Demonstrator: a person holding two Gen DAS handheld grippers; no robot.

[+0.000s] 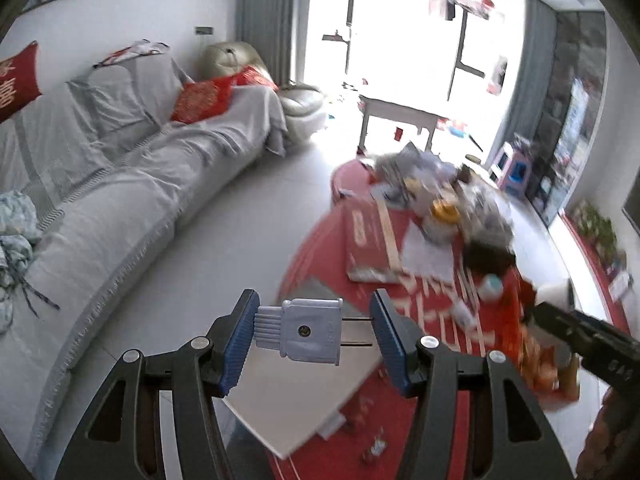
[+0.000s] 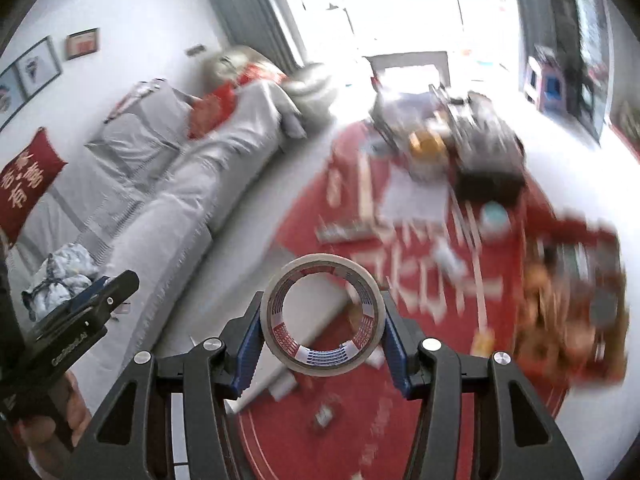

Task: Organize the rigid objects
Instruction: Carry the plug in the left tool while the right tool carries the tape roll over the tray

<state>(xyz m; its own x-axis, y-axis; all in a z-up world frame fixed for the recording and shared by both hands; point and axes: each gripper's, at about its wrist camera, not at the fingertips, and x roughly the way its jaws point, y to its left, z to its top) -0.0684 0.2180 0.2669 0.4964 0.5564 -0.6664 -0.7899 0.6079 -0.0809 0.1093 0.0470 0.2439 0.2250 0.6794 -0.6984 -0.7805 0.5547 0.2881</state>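
My left gripper (image 1: 315,320) is shut on a grey two-pin plug (image 1: 308,336). The plug lies sideways between the blue pads, its pins against the right pad. My right gripper (image 2: 323,336) is shut on a roll of beige tape (image 2: 324,366) with a red and blue printed core, gripped across its width. Both grippers hang high above a round red table (image 1: 312,248), tilted downward. The right gripper's black body (image 1: 588,340) shows at the right edge of the left wrist view. A hand holds the left gripper's body (image 2: 80,320) at the left of the right wrist view.
A white board (image 1: 288,396) overhangs the table's near edge. A flat red box (image 1: 368,240), paper strips, small jars and a blurred heap of bags (image 1: 452,196) cover the table. A grey covered sofa (image 1: 120,200) with red cushions curves along the left.
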